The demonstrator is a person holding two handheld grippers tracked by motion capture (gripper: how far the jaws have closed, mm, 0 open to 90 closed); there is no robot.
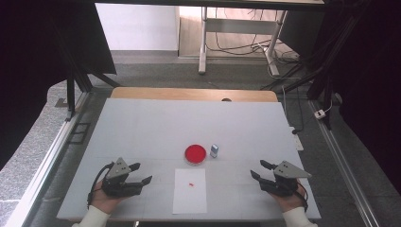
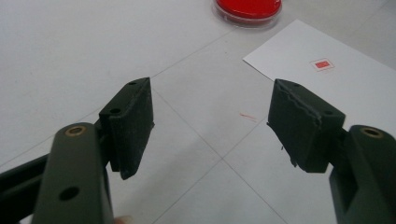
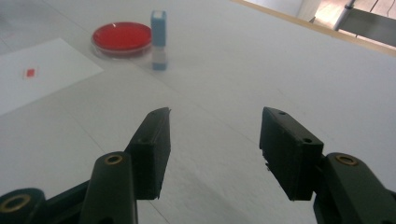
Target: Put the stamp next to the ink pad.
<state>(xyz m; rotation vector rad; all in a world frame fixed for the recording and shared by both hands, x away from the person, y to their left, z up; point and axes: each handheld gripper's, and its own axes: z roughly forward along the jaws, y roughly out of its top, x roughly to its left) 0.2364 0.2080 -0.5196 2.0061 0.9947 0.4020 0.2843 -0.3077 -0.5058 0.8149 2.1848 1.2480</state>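
— Currently, what is the state of each set of tongs?

— Left tongs (image 1: pixel 142 174): jaws spread wide, nothing between them. In the left gripper view the two black pads (image 2: pixel 133 126) stand well apart over bare worktop (image 1: pixel 142 127). Right tongs (image 1: pixel 259 170): jaws likewise apart and empty; the right gripper view shows only white surface in the gap.

— Where are they placed?

— Each sits near the front edge of the worktop, one at either side, both pointing inward toward the centre. Each is held in a hand (image 1: pixel 105 201) with a white sleeve.

— Locate the items between them.

— A white sheet of paper (image 1: pixel 190 191) lies flat at the front centre, bearing a small red square mark (image 1: pixel 191 184). Just behind the sheet is a round dish (image 1: pixel 195 154) with red contents. Just beside the dish, on its right in the high view, stands a small upright blue-and-white stamp (image 1: pixel 214 151) — apart from the dish, not touching it.

— Contact with any item?

— None. Both sets of tongs are well clear of the sheet, dish and stamp.
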